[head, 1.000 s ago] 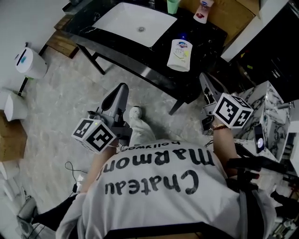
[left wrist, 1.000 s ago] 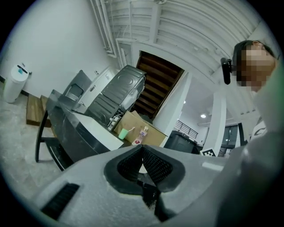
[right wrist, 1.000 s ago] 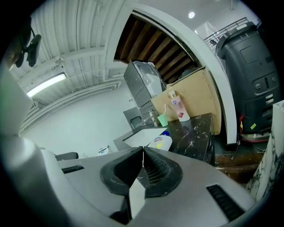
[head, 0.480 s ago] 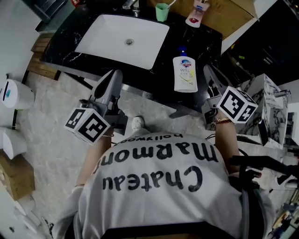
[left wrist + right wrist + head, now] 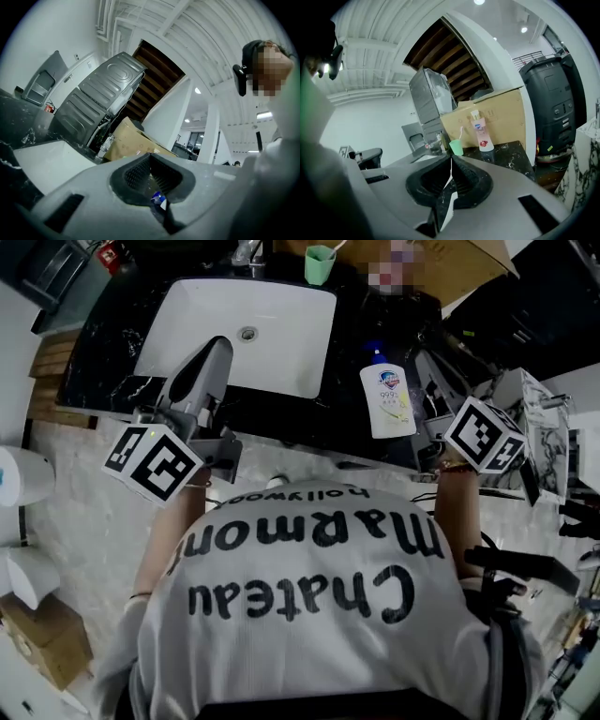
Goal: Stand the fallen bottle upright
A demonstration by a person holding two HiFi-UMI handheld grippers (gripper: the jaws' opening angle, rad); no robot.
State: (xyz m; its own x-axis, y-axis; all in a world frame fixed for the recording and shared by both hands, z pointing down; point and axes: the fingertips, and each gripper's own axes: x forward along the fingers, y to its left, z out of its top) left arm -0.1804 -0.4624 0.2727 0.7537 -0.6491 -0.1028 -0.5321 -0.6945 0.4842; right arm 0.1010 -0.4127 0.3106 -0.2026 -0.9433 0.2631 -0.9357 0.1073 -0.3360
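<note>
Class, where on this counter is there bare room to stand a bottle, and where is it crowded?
Bare: the counter strip between sink and fallen bottle, and the patch left of the sink. Crowded: the back edge by tap and green cup.

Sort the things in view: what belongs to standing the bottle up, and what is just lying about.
Job: fallen bottle, lying on the black counter; left tongs; right tongs.
Lying about: green cup; upright pink bottle; sink; cardboard box.

Dim head view; fisheye-warped, ceiling-lit gripper views.
</note>
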